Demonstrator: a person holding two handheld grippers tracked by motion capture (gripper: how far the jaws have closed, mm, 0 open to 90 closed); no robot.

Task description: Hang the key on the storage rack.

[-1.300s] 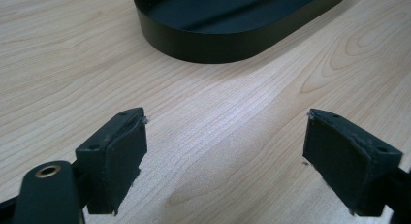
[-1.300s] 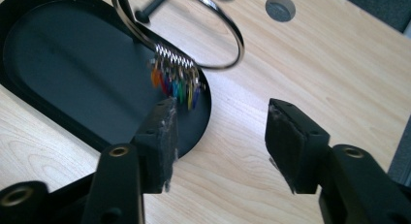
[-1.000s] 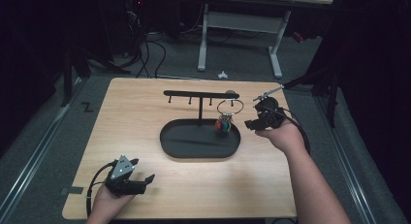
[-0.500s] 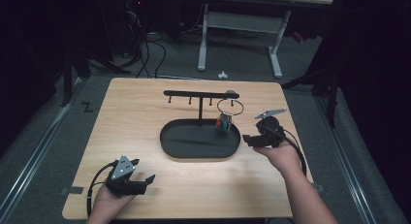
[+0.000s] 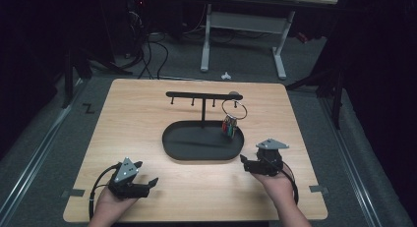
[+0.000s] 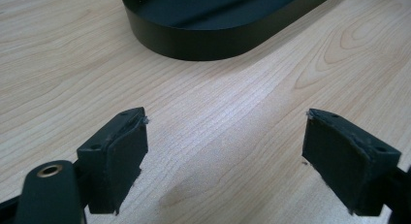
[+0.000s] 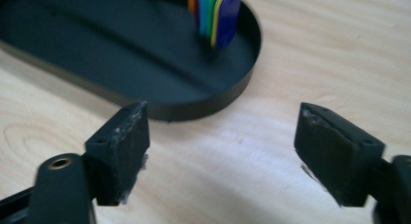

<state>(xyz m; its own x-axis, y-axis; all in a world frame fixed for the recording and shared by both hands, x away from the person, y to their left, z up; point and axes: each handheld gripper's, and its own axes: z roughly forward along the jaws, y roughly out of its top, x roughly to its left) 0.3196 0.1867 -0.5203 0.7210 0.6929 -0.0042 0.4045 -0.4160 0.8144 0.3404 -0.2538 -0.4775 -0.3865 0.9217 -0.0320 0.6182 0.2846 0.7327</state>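
Drawn back and down from beside the hanging key ring (image 5: 234,107) to the near right part of the bench (image 5: 147,101), just off the tray's right end: right gripper (image 5: 244,162), its fingers (image 7: 121,146) having just been opening, now spread wide with only bare wood between them. Unchanged at the near left: left gripper (image 5: 148,177), fingers (image 6: 116,153) likewise released and apart, nothing grasped, pointing toward the black oval tray (image 5: 169,141). Hung from the right end of the black T-shaped rack (image 5: 203,95), which rises from the tray's middle: the key ring, with its bunch of coloured tags (image 5: 229,126) dangling over the tray's right part. Seen in the right gripper view as a blurred fan of orange, green, yellow and blue tags (image 7: 215,13) just above the tray floor. Well apart from both grippers.
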